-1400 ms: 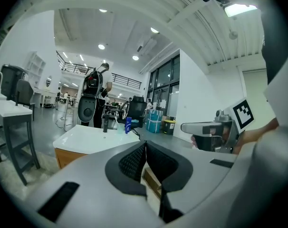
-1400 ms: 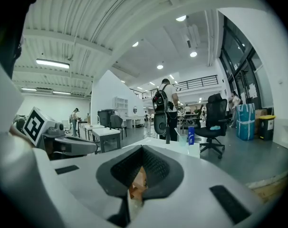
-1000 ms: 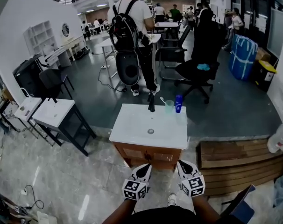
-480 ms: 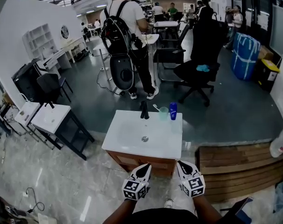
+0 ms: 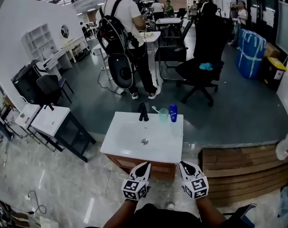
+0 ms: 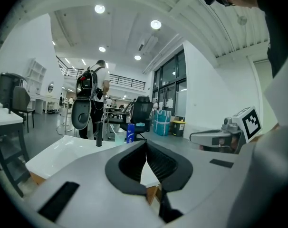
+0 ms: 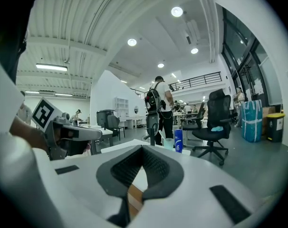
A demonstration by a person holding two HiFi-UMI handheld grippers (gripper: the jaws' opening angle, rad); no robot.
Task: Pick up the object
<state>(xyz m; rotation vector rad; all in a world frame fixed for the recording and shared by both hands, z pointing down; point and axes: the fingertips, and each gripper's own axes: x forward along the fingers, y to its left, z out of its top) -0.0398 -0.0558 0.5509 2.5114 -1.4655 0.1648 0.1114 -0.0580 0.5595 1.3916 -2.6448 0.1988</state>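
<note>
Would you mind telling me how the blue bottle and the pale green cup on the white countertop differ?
The blue bottle is opaque and dark; the green cup is pale and see-through. The bottle stands taller and slimmer, the cup shorter and wider. A thin stick leans out of the cup; nothing sticks out of the bottle. Both stand upright, side by side at the far edge of the countertop.

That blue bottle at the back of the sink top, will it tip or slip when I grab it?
The blue bottle stands tall and narrow, so a nudge probably tips it. It sits close beside the green cup, which likely gets bumped.
</note>
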